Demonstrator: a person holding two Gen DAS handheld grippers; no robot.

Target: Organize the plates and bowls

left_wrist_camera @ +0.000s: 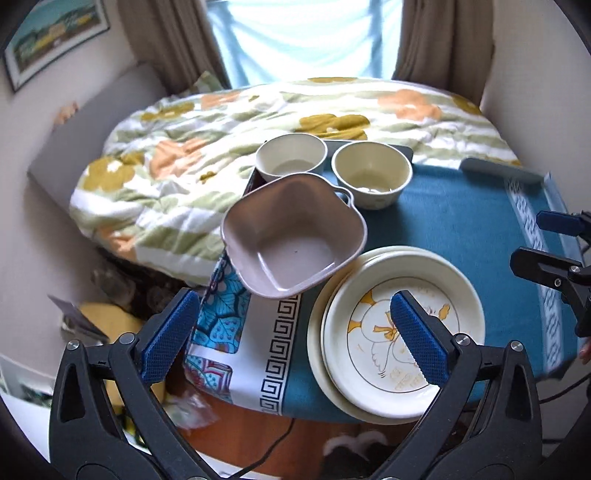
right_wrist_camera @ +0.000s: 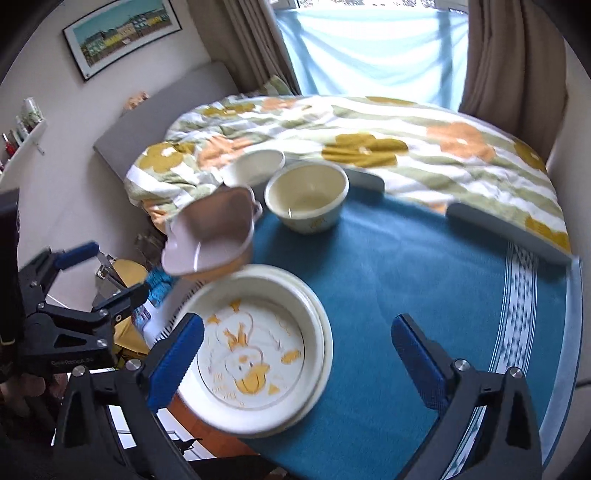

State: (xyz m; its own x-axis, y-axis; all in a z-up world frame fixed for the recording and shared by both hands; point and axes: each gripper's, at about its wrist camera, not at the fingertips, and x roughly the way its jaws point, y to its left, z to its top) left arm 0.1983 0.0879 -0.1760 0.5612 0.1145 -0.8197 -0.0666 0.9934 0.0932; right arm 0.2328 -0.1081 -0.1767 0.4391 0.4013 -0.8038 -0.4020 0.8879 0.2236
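Stacked cream round plates (left_wrist_camera: 402,332) are sitting by the teal cloth's (left_wrist_camera: 461,221) near edge — both blue-padded grippers, left (left_wrist_camera: 295,339) and right (right_wrist_camera: 295,358), gaping wide, empty.

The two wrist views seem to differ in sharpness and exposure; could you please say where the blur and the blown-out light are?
Left wrist view: the pink square bowl and duck plate are fairly sharp, the far right edge smears, and the window is blown out. Right wrist view: motion blur softens the pink square bowl, the duck plate and the cream bowl; the window glares; fisheye bends the table edge.
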